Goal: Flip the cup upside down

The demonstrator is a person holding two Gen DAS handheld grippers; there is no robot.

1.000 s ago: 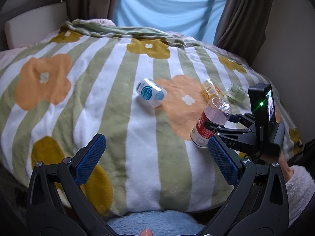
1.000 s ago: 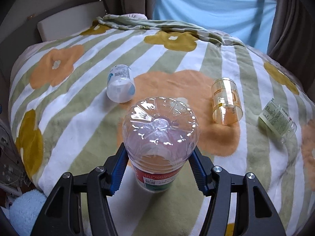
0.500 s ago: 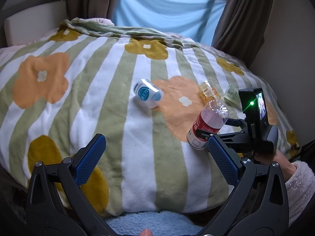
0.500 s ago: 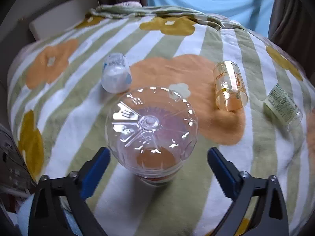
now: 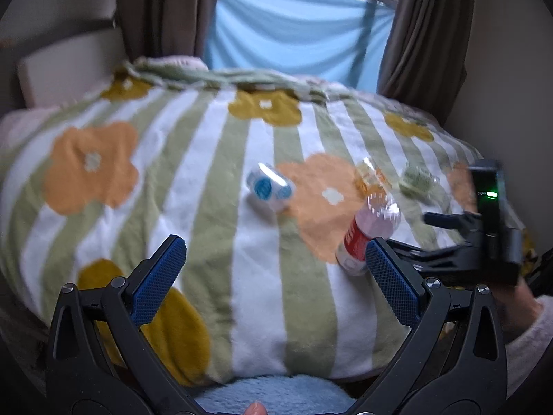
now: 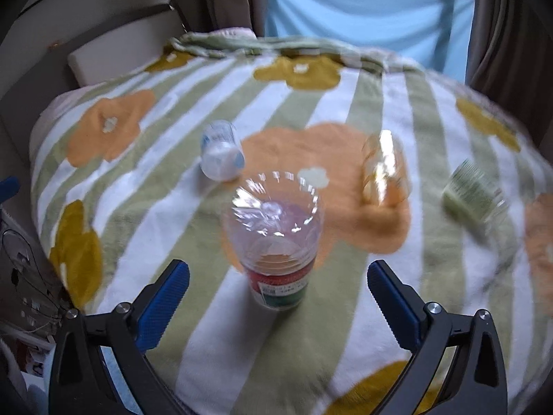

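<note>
A home bedroom: flowered blanket (image 5: pixel 214 180) on bed, curtained window (image 5: pixel 293 27).

My black left gripper with blue pads (image 5: pixel 274 271) hangs spread wide; my matching right gripper (image 6: pixel 278 301) gapes wide too, gripping nothing.

I am looking at a blanket (image 6: pixel 166 207) striped in sage green and white, scattered with orange and mustard-yellow flowers with pale centres. My right gripper (image 6: pixel 278 285) and my left gripper (image 5: pixel 274 264) are showing blue ribbed pads on black frames. The clear cup (image 6: pixel 276 228) is wearing a red and green label. A white cup (image 6: pixel 221 155) is carrying blue print, another (image 6: pixel 385 169) is glowing amber, and a third (image 6: pixel 471 190) is looking pale green.
</note>
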